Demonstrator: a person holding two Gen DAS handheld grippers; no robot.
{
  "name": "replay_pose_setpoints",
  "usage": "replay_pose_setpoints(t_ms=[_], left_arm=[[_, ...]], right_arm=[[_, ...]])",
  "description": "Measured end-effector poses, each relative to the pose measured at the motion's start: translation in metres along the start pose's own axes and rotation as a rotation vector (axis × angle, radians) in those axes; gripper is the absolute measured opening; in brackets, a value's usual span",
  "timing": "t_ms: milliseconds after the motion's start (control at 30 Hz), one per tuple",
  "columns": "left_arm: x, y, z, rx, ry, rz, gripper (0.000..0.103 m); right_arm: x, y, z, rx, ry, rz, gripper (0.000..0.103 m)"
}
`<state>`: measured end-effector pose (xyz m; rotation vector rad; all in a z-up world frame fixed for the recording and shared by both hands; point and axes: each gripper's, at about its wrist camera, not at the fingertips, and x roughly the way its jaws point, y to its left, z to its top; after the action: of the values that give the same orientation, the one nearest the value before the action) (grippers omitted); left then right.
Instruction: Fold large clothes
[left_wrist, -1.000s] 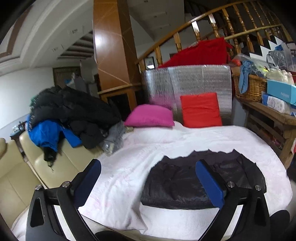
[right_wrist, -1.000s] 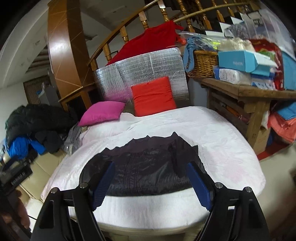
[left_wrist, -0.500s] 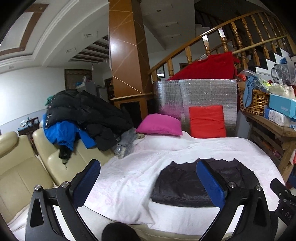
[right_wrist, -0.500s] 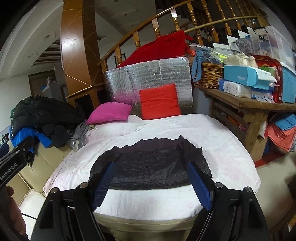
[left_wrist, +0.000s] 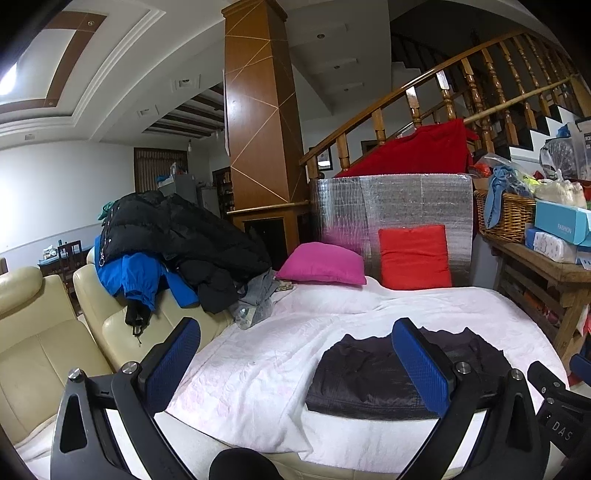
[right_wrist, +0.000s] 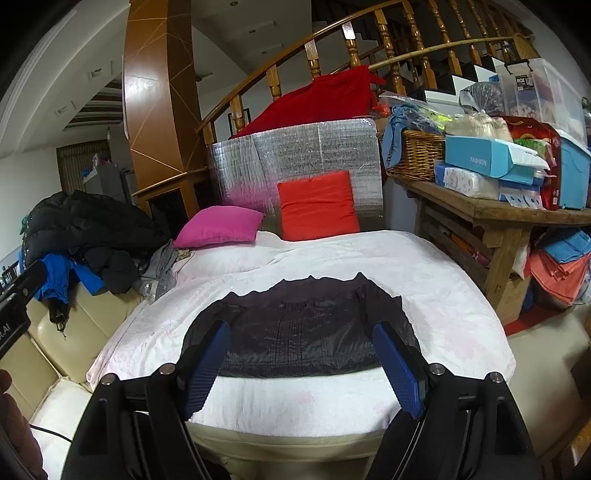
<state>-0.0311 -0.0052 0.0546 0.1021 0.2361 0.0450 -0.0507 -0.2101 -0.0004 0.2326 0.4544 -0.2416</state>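
Observation:
A dark puffy jacket (right_wrist: 299, 332) lies folded flat on the white-covered bed (right_wrist: 424, 273), near its front edge. It also shows in the left wrist view (left_wrist: 365, 376), right of centre. My left gripper (left_wrist: 295, 365) is open and empty, held back from the bed with the jacket behind its right finger. My right gripper (right_wrist: 303, 369) is open and empty, held back from the bed's front edge, with the jacket seen between its fingers.
A pile of black and blue coats (left_wrist: 162, 243) lies on the cream sofa (left_wrist: 44, 332) left of the bed. A pink cushion (right_wrist: 218, 227) and a red cushion (right_wrist: 317, 206) sit at the bed's far end. A cluttered wooden table (right_wrist: 491, 210) stands at the right.
Both grippers have pulled back and risen away from the bed, so the jacket looks smaller and farther. The jacket has not moved. Both grippers stay open.

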Motion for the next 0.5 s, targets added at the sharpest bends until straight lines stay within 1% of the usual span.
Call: replay_pose_setpoints(t_ms=[133,267,500], left_arm=[[0.0058,-0.0018,-0.0019,0.008,0.021,-0.012,0.103],[0.0053,-0.0051,-0.0046,0.026,0.023,-0.008,0.103],[0.0046,-0.0052,-0.0062,0.024,0.029,-0.007,0.103]], right_arm=[[0.0019,-0.0006,-0.0008,0.002,0.006,0.002,0.083],[0.0026,0.0003,-0.0015,0.000,0.008,0.002,0.083],[0.0042,-0.0002,-0.0015,0.001,0.009,0.002,0.083]])
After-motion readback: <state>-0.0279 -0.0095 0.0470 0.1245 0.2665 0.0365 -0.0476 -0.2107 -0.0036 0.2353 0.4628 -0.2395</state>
